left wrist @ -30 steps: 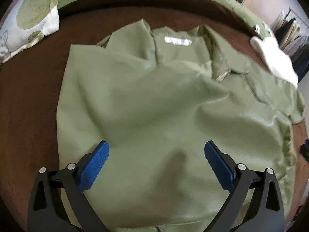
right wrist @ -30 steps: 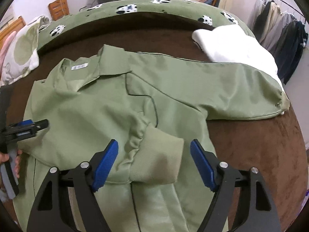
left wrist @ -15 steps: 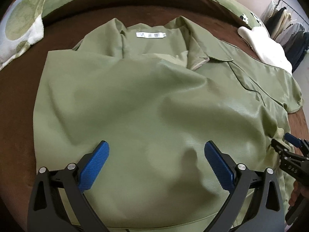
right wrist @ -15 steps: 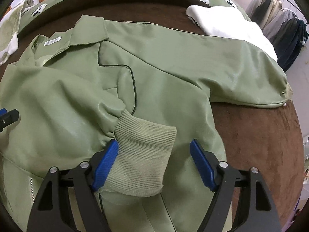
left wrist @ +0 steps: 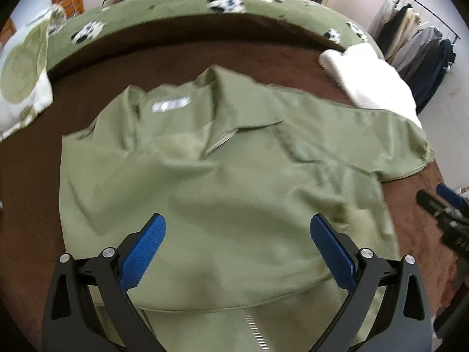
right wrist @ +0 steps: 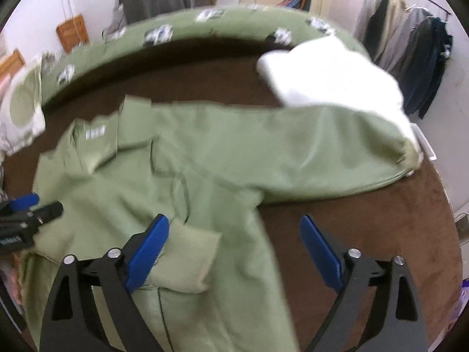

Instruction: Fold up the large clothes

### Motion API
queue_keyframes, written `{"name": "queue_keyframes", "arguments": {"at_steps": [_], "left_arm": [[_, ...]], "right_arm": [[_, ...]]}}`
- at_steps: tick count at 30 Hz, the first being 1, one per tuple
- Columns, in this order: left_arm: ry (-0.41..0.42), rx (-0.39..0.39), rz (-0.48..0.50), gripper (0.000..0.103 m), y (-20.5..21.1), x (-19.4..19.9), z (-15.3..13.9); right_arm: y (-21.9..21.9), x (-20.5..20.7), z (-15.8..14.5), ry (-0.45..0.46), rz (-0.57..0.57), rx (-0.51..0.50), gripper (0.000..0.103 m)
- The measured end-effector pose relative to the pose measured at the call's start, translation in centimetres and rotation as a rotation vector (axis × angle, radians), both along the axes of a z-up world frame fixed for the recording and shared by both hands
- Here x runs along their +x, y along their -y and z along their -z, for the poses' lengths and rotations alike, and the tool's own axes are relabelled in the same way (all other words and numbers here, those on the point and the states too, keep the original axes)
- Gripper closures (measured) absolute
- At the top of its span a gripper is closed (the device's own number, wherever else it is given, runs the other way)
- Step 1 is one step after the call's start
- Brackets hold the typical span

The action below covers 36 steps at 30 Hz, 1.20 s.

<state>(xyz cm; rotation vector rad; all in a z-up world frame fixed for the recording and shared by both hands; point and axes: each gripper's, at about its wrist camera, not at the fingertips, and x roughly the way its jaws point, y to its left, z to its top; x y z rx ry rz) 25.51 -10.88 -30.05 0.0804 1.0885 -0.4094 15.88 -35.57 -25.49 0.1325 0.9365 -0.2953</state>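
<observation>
A large olive-green jacket (left wrist: 234, 193) lies spread on the brown bed cover (right wrist: 366, 234), collar and white label (left wrist: 171, 105) at the far side. One sleeve is folded across the front, and its ribbed cuff (right wrist: 190, 261) rests on the body. The other sleeve (right wrist: 322, 152) stretches out to the right. My left gripper (left wrist: 237, 220) hangs open above the jacket's lower front, holding nothing. My right gripper (right wrist: 234, 220) hovers above the cuff with its jaws opening. The cuff lies below, beside its left finger, not pinched. Each gripper shows at the edge of the other's view.
A folded white blanket (right wrist: 331, 73) lies at the far right, touching the outstretched sleeve's end. A patterned pillow (left wrist: 23, 82) sits far left. A green printed bedspread (left wrist: 222, 3) rims the far edge. A rack of hanging clothes (right wrist: 410, 58) stands on the right.
Both grippers have lifted and drawn back from the jacket, so more of the bed shows. The right gripper's jaws have spread wider, and the cuff stays lying on the jacket front.
</observation>
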Motion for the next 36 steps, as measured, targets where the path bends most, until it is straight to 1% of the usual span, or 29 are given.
{"name": "queue_keyframes", "arguments": {"at_steps": [1,4,5,6,9,11,14,17,25,30,34,36], "left_arm": [[0.003,-0.001,0.005,0.006,0.8,0.0,-0.6],[0.02,-0.03,0.014,0.006,3.5,0.2,-2.4],[0.023,-0.036,0.02,0.006,4.3,0.2,-2.8],[0.027,-0.04,0.025,0.006,5.2,0.2,-3.1],[0.04,-0.041,0.05,0.006,8.7,0.5,-3.4],[0.041,-0.034,0.063,0.006,10.6,0.7,-3.0],[0.024,-0.029,0.069,0.006,12.9,1.1,-2.1],[0.0,-0.036,0.055,0.006,14.7,1.5,-0.8],[-0.027,0.017,0.035,0.006,18.4,2.5,3.7],[-0.037,0.034,0.015,0.006,19.7,3.5,6.4],[-0.048,0.016,-0.003,0.006,20.2,4.5,8.1],[-0.06,0.029,-0.005,0.006,20.6,5.2,9.3]], "right_arm": [[1.4,-0.3,-1.3,0.014,0.011,0.001,0.012],[5.1,-1.3,-3.9,0.041,0.044,-0.015,0.011],[6.1,-1.7,-4.4,0.052,0.053,-0.013,0.009],[7.2,-1.9,-4.8,0.062,0.061,-0.009,0.007],[10.9,-2.9,-5.5,0.08,0.083,0.001,0.007],[13.3,-3.2,-5.3,0.081,0.104,-0.019,0.007],[16.7,-3.4,-4.3,0.057,0.122,-0.042,0.007],[19.6,-3.7,-2.9,0.042,0.153,-0.035,0.007],[26.0,-4.1,0.9,0.023,0.174,-0.025,0.007],[29.6,-3.5,3.3,0.03,0.178,0.014,0.007],[32.0,-2.7,5.8,0.022,0.194,0.074,0.007],[32.9,-2.4,7.0,0.038,0.205,0.11,0.007]]}}
